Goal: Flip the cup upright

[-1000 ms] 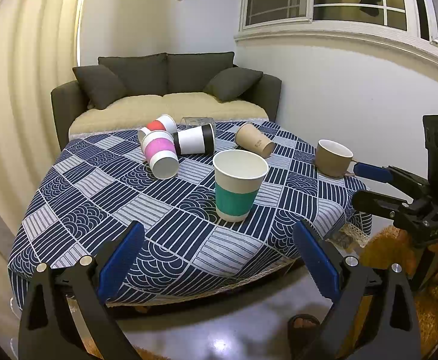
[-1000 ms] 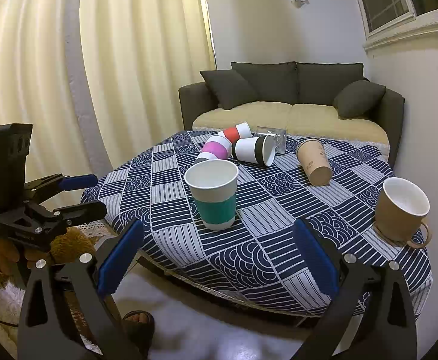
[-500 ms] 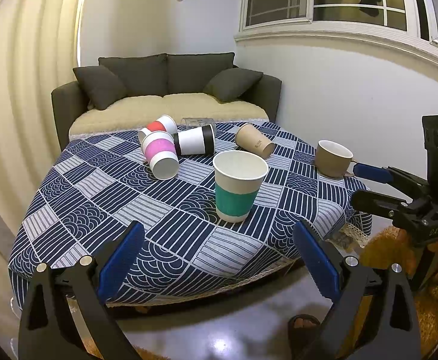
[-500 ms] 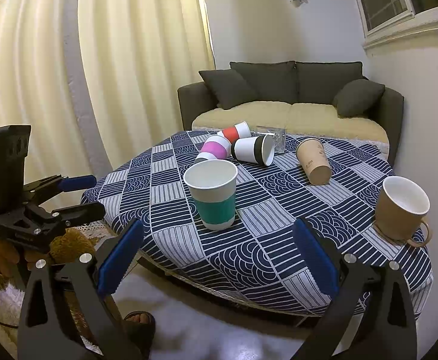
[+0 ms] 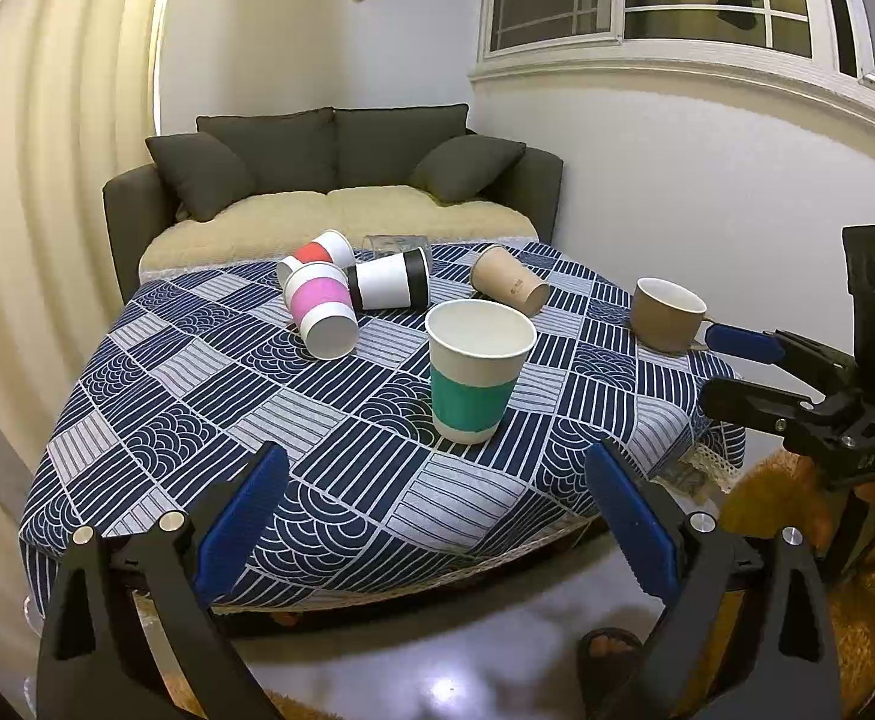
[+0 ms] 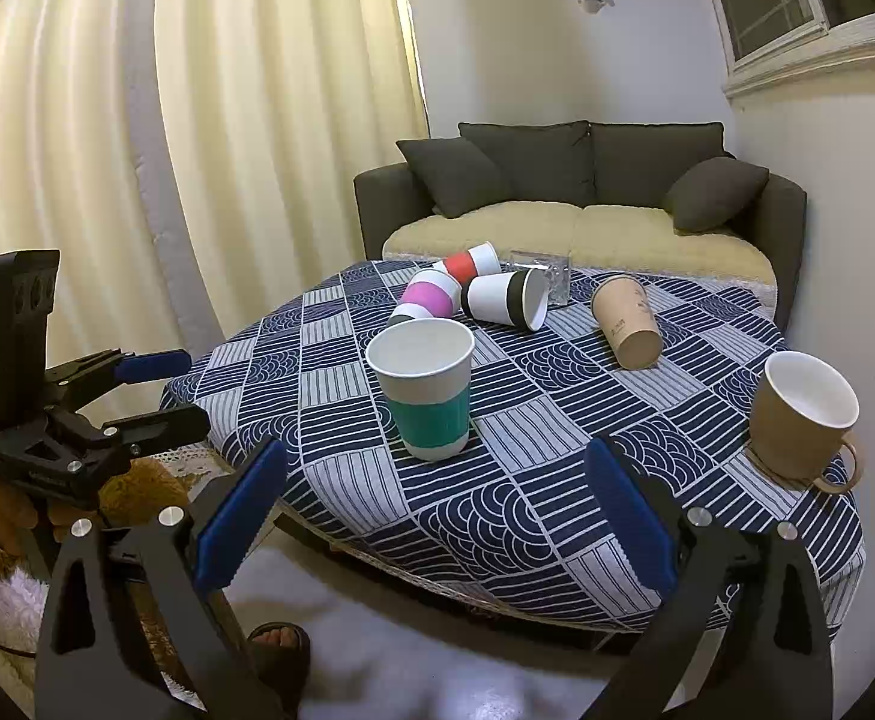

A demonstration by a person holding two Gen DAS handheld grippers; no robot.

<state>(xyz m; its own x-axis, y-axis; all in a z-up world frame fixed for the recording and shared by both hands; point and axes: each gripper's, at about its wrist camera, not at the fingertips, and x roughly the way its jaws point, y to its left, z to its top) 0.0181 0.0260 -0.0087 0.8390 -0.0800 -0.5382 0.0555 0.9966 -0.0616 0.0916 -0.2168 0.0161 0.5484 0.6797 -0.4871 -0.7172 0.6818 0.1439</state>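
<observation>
Your nearest obstacle is the upright teal-banded cup (image 5: 478,371), standing alone with bare tablecloth (image 5: 197,396) all round it. Behind it the pink cup (image 5: 322,312), black-banded cup (image 5: 389,287) and red cup (image 5: 317,251) crowd together. The brown cup (image 5: 508,288) and mug (image 5: 667,314) lie apart to your right.

The teal-banded paper cup (image 5: 478,371) stands upright near the front of the desk (image 5: 209,384), mouth open to the top, white inside. Behind it, four paper cups lie on their sides. The pink-banded cup (image 5: 321,312) points its white base toward the front, touching the red-banded cup (image 5: 317,252) behind it. The black-banded cup (image 5: 390,287) lies just beside them, its mouth turned to the right. The plain brown cup (image 5: 508,287) lies apart to the right. A tan mug (image 5: 665,315) stands upright near the right edge.
</observation>
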